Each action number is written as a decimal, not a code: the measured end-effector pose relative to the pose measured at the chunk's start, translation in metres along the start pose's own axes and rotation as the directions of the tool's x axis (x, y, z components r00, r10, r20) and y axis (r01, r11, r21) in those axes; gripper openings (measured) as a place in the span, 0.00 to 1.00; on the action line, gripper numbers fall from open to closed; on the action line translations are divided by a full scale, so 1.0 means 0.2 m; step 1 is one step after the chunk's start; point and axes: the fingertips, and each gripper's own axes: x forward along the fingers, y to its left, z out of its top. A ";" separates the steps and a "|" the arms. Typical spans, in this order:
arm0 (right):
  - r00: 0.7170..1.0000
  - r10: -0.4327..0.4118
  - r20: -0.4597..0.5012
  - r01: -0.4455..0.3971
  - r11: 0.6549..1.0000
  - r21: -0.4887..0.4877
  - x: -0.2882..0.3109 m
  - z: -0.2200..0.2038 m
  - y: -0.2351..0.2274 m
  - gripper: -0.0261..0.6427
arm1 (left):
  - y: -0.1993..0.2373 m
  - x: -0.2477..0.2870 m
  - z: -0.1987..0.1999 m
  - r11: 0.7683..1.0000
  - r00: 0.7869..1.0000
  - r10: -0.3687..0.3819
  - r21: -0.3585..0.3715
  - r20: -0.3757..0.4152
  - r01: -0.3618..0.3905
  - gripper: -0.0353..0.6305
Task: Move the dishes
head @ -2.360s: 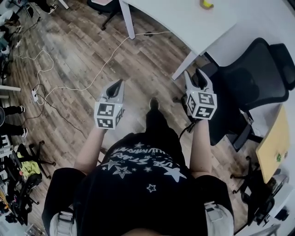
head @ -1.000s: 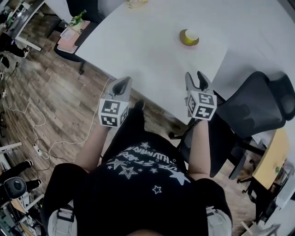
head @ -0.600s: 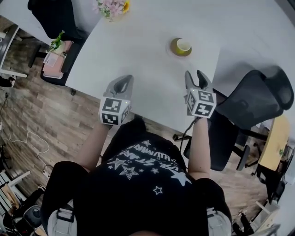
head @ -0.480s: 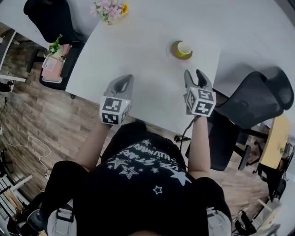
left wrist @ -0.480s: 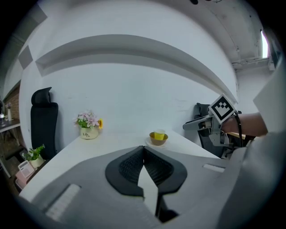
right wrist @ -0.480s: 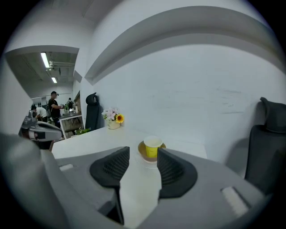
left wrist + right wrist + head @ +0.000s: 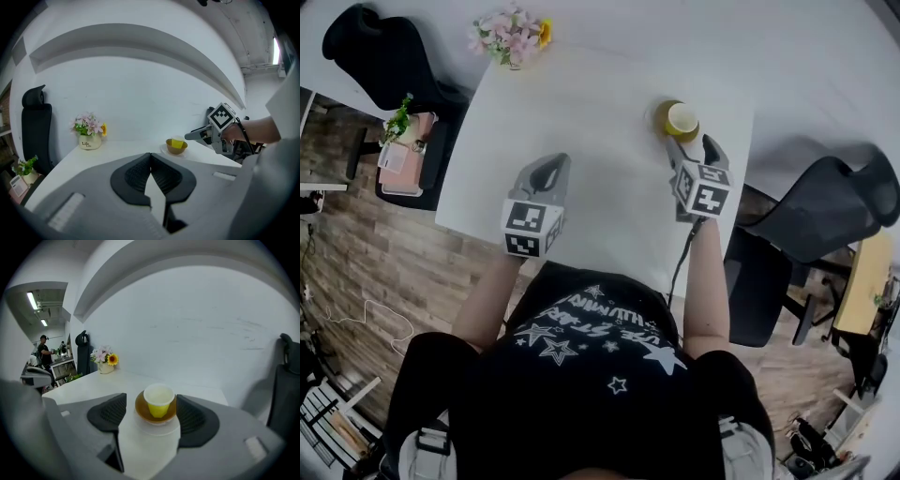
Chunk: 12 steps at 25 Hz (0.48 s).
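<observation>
Cup (image 7: 682, 119) in bowl (image 7: 661, 114) — before right gripper (image 7: 690, 143), jaws just-opened, empty; left gripper (image 7: 550, 165) clenched.

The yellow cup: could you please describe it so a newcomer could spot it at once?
On the white table, look at the far right part, just ahead of the right tool. The yellow cup stands there in a brown bowl on a white saucer, while its only neighbour, a flower pot, sits far left.
</observation>
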 end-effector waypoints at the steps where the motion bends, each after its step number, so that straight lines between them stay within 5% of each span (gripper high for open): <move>1: 1.000 -0.006 -0.008 0.005 1.000 -0.002 0.03 0.00 -0.01 0.53 | 0.01 0.02 -0.01 1.000 1.000 -0.003 -0.003 -0.004 0.003 0.07; 12: 0.995 -0.028 -0.093 0.030 0.999 0.014 0.27 -0.05 -0.06 0.60 | 0.09 0.13 -0.07 0.999 0.999 -0.015 -0.029 -0.031 0.014 0.07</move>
